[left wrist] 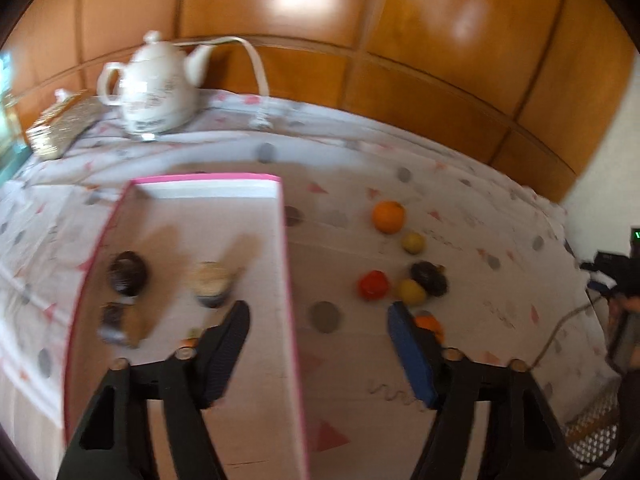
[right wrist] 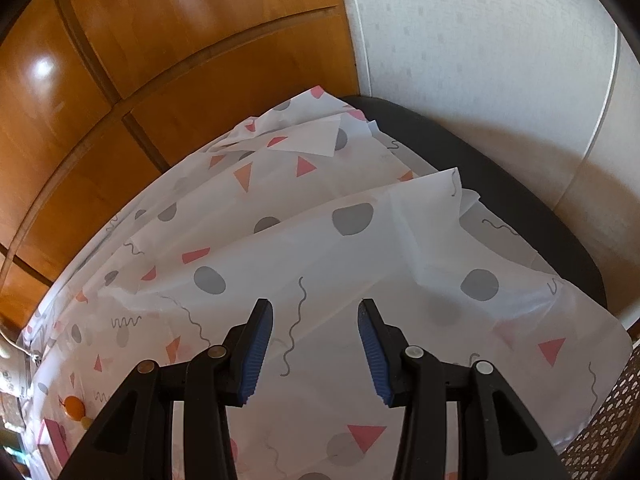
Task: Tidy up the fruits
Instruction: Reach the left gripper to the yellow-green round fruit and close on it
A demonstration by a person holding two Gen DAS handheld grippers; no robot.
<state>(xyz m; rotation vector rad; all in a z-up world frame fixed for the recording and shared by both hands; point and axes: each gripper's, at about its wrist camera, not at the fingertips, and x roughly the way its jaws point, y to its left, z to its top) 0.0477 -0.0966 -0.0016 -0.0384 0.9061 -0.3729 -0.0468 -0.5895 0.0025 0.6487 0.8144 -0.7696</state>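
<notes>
In the left wrist view a pink-edged shallow box (left wrist: 285, 264) lies on the patterned cloth and holds several dark and tan items (left wrist: 127, 272). To its right lie loose fruits: an orange (left wrist: 387, 217), two yellow fruits (left wrist: 413, 242), a red fruit (left wrist: 373, 285), a dark fruit (left wrist: 429, 277), and a small orange fruit (left wrist: 429, 323) beside the right finger. My left gripper (left wrist: 318, 312) is open and empty, above the box's right edge. My right gripper (right wrist: 315, 316) is open and empty over bare cloth; an orange (right wrist: 73, 405) and the box corner (right wrist: 52, 438) show far left.
A white teapot (left wrist: 157, 89) and a woven box (left wrist: 64, 124) stand at the back left, with a white cord (left wrist: 260, 80) by the wooden wall. The cloth hangs over a dark table edge (right wrist: 500, 184) at the right. A perforated chair back (right wrist: 600, 436) is at the lower right.
</notes>
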